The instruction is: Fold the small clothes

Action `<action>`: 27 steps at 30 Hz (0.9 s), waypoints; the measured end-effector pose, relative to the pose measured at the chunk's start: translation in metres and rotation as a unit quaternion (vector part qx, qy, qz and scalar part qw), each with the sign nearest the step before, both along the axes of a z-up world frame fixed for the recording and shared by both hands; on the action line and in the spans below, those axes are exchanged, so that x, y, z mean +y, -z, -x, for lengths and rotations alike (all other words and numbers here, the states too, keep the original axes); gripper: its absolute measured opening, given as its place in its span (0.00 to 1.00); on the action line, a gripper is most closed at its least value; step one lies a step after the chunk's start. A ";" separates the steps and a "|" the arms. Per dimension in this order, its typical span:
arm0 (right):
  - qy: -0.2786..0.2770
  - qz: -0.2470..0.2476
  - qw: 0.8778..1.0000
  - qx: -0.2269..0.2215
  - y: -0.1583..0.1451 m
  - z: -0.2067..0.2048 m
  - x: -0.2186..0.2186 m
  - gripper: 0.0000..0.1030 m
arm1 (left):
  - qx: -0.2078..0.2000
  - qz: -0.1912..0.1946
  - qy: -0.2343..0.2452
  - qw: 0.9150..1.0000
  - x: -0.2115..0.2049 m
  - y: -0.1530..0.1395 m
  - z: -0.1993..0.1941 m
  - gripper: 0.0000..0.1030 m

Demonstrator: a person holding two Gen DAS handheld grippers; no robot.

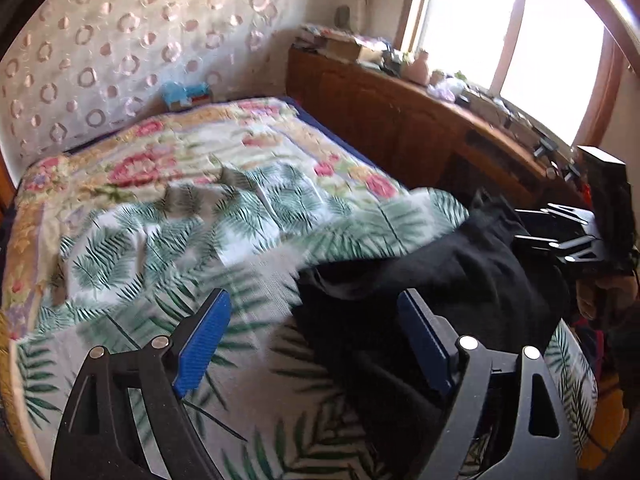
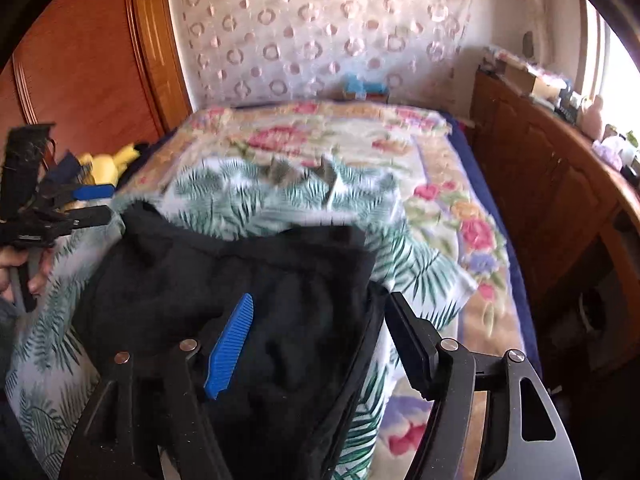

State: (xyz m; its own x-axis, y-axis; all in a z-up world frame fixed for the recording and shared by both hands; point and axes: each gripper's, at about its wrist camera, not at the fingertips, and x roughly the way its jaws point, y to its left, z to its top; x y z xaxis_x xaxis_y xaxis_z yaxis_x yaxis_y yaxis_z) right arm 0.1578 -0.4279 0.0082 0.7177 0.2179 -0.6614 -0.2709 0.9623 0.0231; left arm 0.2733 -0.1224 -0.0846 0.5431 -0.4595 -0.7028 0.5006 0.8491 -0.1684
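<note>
Right wrist view: right gripper (image 2: 316, 336) wide open, empty, over the rumpled black garment (image 2: 248, 272) on the palm-print sheet (image 2: 416, 264); left gripper (image 1: 314, 334) likewise (both blurred). A shallow pinch might snag the sheet too.

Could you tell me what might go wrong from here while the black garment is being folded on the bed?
1. The black garment lies bunched and wrinkled, so a fold begun now may come out crooked.
2. It rests on a loose palm-print cloth; a pinch by the left claw could catch both layers.
3. Both claws, including the right claw, are open and close together, so they might bump. The pictures are blurred, which hints at fast motion.
</note>
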 end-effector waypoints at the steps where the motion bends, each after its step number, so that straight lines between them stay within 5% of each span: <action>1: 0.002 0.004 1.000 0.012 0.005 -0.006 -0.001 0.68 | 0.007 -0.003 0.002 1.000 -0.002 0.004 0.000 0.84; 12: 0.008 -0.028 0.998 0.053 0.020 -0.030 -0.017 0.62 | 0.061 0.017 0.003 0.998 -0.014 0.030 -0.013 0.81; 19: -0.013 -0.026 0.999 0.043 0.028 -0.023 -0.007 0.43 | 0.063 0.026 0.017 0.998 -0.018 0.030 -0.011 0.57; 23: -0.017 -0.025 0.999 0.028 0.029 -0.017 -0.006 0.21 | 0.064 0.027 0.017 0.997 -0.020 0.028 -0.009 0.44; 27: -0.018 -0.015 1.000 0.012 0.030 -0.008 -0.001 0.18 | 0.063 0.025 0.019 0.998 -0.022 0.026 -0.006 0.22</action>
State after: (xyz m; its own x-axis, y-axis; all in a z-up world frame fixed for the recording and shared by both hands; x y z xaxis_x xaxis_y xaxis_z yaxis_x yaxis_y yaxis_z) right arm 0.1661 -0.4287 -0.0221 0.6925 0.2636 -0.6715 -0.3040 0.9508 0.0598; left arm 0.2795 -0.1447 -0.1105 0.4334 -0.5150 -0.7396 0.5050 0.8185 -0.2740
